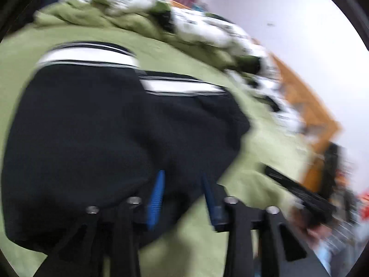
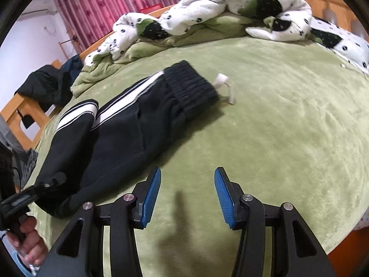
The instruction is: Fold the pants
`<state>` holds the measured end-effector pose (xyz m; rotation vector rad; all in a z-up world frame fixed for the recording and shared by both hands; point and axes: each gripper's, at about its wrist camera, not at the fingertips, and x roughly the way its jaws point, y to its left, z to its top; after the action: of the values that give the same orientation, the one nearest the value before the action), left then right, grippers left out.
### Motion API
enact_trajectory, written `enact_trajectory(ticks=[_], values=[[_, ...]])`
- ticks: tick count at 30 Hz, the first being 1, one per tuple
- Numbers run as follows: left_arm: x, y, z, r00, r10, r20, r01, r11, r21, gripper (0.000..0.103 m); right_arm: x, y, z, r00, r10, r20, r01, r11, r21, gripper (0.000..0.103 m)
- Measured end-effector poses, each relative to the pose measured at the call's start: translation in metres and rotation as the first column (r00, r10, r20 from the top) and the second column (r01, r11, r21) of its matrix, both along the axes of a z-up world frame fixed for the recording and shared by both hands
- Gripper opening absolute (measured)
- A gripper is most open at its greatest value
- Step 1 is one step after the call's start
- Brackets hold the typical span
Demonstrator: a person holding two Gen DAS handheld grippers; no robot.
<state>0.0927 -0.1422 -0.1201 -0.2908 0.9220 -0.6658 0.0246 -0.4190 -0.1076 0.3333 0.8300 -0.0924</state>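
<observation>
Black pants (image 2: 129,124) with white side stripes lie on the green bed cover (image 2: 276,115), ribbed waistband (image 2: 191,87) at the far end with a white drawstring (image 2: 224,85) beside it. The lower legs are doubled over at the near left. My left gripper (image 1: 182,180) sits over that folded black fabric (image 1: 92,138); its blue pads stand apart, and the view is blurred. It shows in the right wrist view (image 2: 46,184) at the pants' near end. My right gripper (image 2: 186,173) is open and empty above bare cover, right of the pants.
A white spotted quilt (image 2: 230,7) and green blanket are bunched along the bed's far side. A dark jacket (image 2: 43,85) lies on the wooden bed frame at left. Red curtains (image 2: 110,4) hang behind. The bed's orange edge (image 2: 346,258) is near right.
</observation>
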Motion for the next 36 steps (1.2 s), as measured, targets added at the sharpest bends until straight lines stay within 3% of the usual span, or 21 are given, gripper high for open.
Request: enact_trajectory(ticks=[1, 5, 9, 11, 13, 18, 21, 22, 23, 25, 30, 34, 36], values=[[-0.006, 0.006, 0.005, 1.0, -0.007, 0.006, 0.007, 1.0, 0.006, 0.039, 0.002, 0.005, 0.0, 1.0, 0.015, 0.0, -0.015, 1.0, -0.002, 0.049], [-0.037, 0.047, 0.02, 0.982, 0.078, 0.17, -0.104, 0.983, 0.149, 0.053, 0.018, 0.036, 0.004, 0.996, 0.087, -0.003, -0.087, 0.996, -0.005, 0.049], [-0.054, 0.1, 0.018, 0.955, 0.171, 0.244, -0.219, 0.958, 0.185, 0.057, 0.033, 0.074, 0.007, 0.984, 0.176, 0.01, -0.176, 0.984, 0.039, 0.049], [-0.057, 0.126, 0.01, 0.951, 0.21, 0.228, -0.25, 0.954, 0.166, 0.061, 0.043, 0.094, 0.006, 0.974, 0.224, 0.016, -0.225, 0.971, 0.084, 0.051], [-0.055, 0.149, -0.005, 0.959, 0.231, 0.163, -0.252, 0.96, 0.124, 0.061, 0.054, 0.11, 0.001, 0.967, 0.254, 0.02, -0.254, 0.959, 0.125, 0.056], [-0.043, 0.18, -0.044, 0.953, 0.3, 0.029, -0.302, 0.951, 0.064, 0.061, 0.086, 0.147, -0.025, 0.951, 0.307, -0.042, -0.299, 0.944, 0.14, 0.056], [-0.038, 0.167, -0.041, 0.957, 0.287, 0.047, -0.29, 0.954, 0.073, 0.061, 0.103, 0.155, -0.03, 0.948, 0.318, -0.033, -0.306, 0.932, 0.195, 0.056], [-0.038, 0.159, -0.039, 0.96, 0.273, 0.067, -0.278, 0.956, 0.091, 0.061, 0.114, 0.16, -0.03, 0.933, 0.358, -0.045, -0.337, 0.909, 0.245, 0.045], [-0.038, 0.151, -0.039, 0.962, 0.258, 0.091, -0.268, 0.957, 0.116, 0.062, 0.12, 0.163, -0.031, 0.925, 0.374, -0.067, -0.344, 0.899, 0.27, 0.042], [-0.038, 0.137, -0.042, 0.965, 0.24, 0.108, -0.254, 0.956, 0.144, 0.062, 0.131, 0.167, -0.024, 0.923, 0.379, -0.065, -0.348, 0.896, 0.276, 0.017], [-0.038, 0.119, -0.046, 0.943, 0.299, 0.148, -0.322, 0.932, 0.168, 0.062, 0.126, 0.153, 0.033, 0.917, 0.375, 0.133, -0.398, 0.869, 0.295, 0.016], [-0.032, 0.107, -0.043, 0.949, 0.304, 0.079, -0.31, 0.948, 0.076, 0.062, 0.126, 0.14, 0.068, 0.907, 0.375, 0.193, -0.414, 0.879, 0.236, 0.015], [-0.028, 0.091, -0.044, 0.954, 0.295, 0.063, -0.299, 0.951, 0.083, 0.062, 0.127, 0.13, 0.081, 0.899, 0.376, 0.226, -0.421, 0.883, 0.207, 0.015]])
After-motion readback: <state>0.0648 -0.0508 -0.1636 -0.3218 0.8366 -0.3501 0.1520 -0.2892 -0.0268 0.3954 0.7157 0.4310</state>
